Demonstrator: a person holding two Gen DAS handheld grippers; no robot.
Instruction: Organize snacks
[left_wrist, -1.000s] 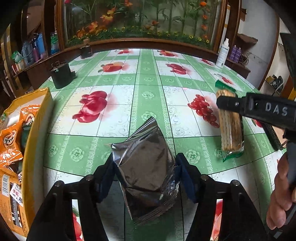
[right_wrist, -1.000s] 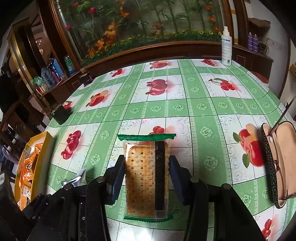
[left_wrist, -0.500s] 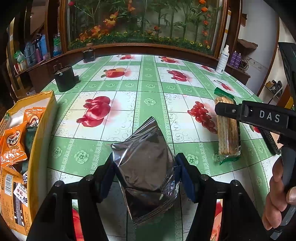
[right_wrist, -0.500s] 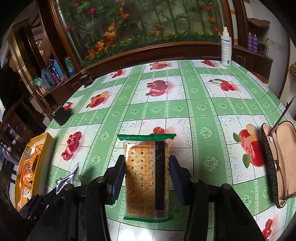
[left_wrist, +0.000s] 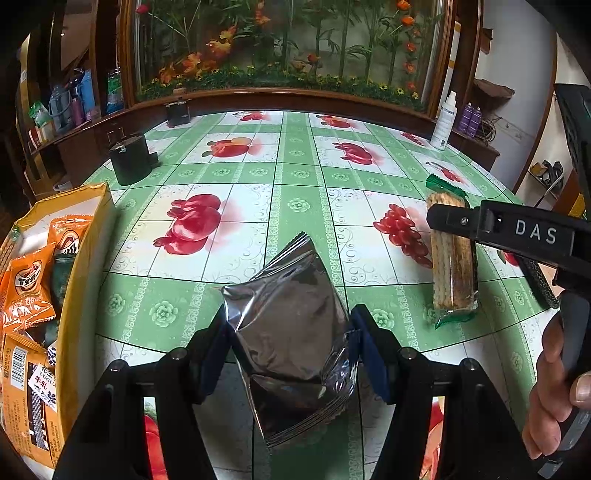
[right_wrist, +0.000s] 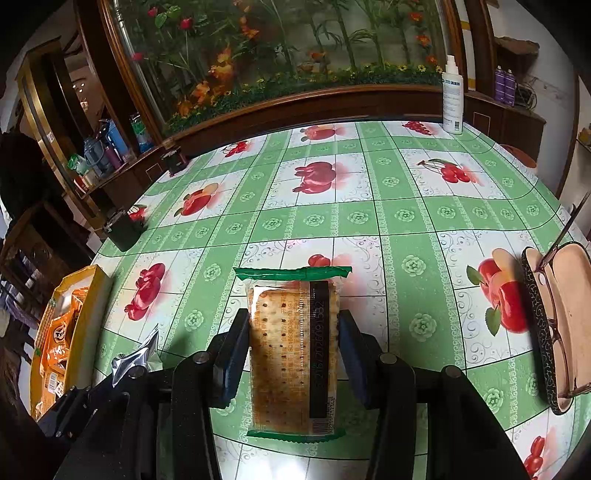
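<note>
- Left gripper (left_wrist: 291, 343) clamps a crinkled silver foil snack pouch (left_wrist: 291, 332) above the near edge of the green fruit-patterned tablecloth (left_wrist: 295, 177).
- Right gripper (right_wrist: 293, 350) clamps a clear green-ended cracker packet (right_wrist: 291, 343).
- Yellow cardboard box (left_wrist: 86, 266) of orange snack packets sits at the left edge.

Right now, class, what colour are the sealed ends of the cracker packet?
Green, seen best in the right wrist view on the cracker packet.
</note>
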